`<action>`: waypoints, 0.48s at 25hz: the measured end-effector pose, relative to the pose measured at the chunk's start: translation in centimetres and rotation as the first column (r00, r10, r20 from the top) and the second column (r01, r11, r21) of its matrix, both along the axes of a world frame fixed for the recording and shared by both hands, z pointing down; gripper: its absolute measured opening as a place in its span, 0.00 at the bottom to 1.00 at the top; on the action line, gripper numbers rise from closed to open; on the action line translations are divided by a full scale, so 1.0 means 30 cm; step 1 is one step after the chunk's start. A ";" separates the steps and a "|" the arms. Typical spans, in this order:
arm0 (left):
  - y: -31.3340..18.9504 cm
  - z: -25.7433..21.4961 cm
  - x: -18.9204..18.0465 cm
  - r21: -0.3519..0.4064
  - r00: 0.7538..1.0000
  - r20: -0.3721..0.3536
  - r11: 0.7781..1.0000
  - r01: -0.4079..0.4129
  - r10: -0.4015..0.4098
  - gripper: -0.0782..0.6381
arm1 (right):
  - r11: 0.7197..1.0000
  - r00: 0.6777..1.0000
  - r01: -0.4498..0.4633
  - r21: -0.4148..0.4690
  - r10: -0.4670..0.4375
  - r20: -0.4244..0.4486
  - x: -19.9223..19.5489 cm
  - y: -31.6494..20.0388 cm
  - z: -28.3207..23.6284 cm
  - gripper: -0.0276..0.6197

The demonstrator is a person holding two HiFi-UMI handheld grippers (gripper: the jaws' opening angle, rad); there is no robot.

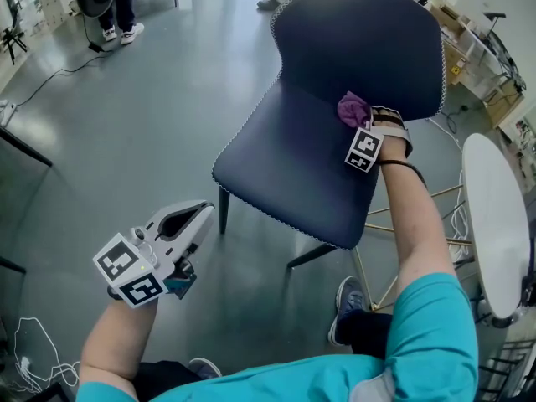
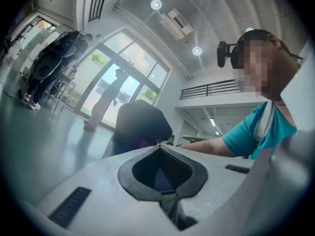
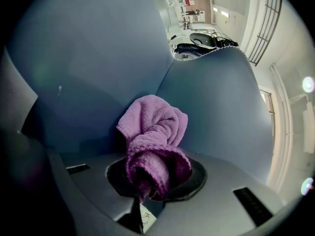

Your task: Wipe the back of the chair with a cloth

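- Two grippers sit in our hands; our right gripper point(image 3: 152, 181) has its jaws clamped on a bunched purple cloth point(image 3: 153, 132).
- We hold that cloth against the lower back of the dark blue chair point(image 1: 360, 40), just above the seat point(image 1: 293, 166).
- Our left gripper point(image 1: 194, 218) hangs low over the grey floor point(image 1: 126, 99), well apart from the chair, jaws closed together on nothing.

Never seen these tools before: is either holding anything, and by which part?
The right gripper pinches the purple cloth by a bunched fold, the rest bulging out ahead of it toward the chair. The left gripper is shut on nothing.
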State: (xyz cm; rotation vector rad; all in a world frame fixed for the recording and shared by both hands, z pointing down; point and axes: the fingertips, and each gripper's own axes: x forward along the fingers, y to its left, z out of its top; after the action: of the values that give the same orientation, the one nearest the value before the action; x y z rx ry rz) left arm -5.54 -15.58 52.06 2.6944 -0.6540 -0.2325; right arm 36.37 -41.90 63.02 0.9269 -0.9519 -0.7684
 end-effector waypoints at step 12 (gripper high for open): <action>0.021 -0.010 -0.003 0.004 1.000 0.010 1.000 0.000 0.000 0.11 | 0.999 0.999 -0.040 -0.007 0.040 -0.011 0.113 0.067 0.002 0.13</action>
State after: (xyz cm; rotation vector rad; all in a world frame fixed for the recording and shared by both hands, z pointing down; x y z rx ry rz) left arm -5.64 -14.95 51.76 2.7008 -0.6573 -0.2213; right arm 39.77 -39.90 63.08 0.9319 -0.9234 -0.7355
